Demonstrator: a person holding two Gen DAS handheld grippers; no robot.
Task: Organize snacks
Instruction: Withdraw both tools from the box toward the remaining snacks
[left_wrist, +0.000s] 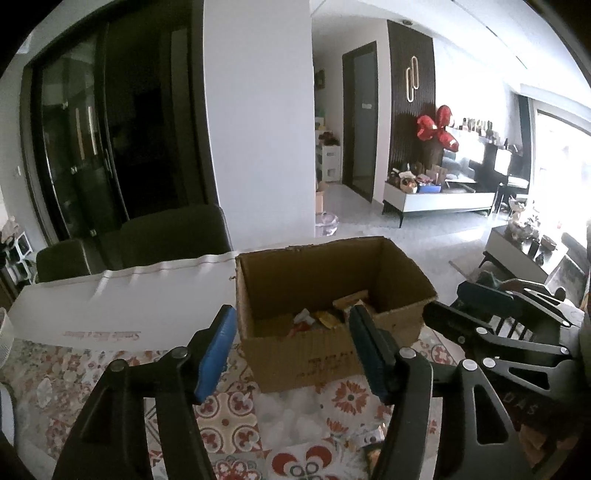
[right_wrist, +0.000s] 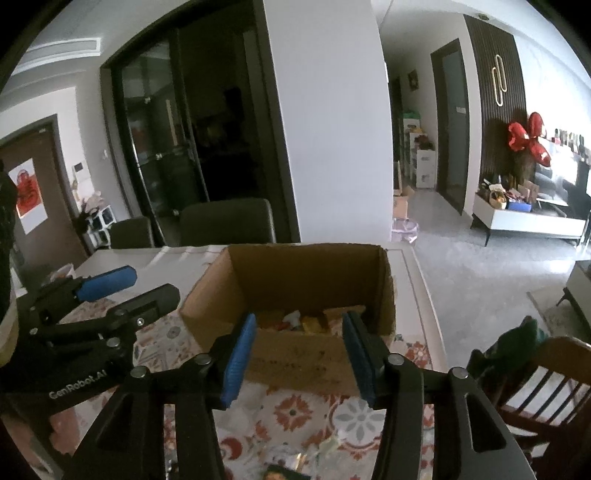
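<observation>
While both grippers hover empty, jaws wide: left gripper (left_wrist: 291, 354), right gripper (right_wrist: 297, 354) before cardboard box (right_wrist: 295, 354), frame centre; loose wrappers (right_wrist: 295, 321) inside; risk: nudging box.

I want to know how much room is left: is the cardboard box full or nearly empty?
Mostly empty. The cardboard box is open on top, with a few snack packets covering only its bottom; its inner walls show bare above them.

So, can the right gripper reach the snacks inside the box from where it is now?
Probably yes. The right gripper is open and empty, just before the box, whose top is open. The snacks lie low, so it must first rise over the near wall.
</observation>
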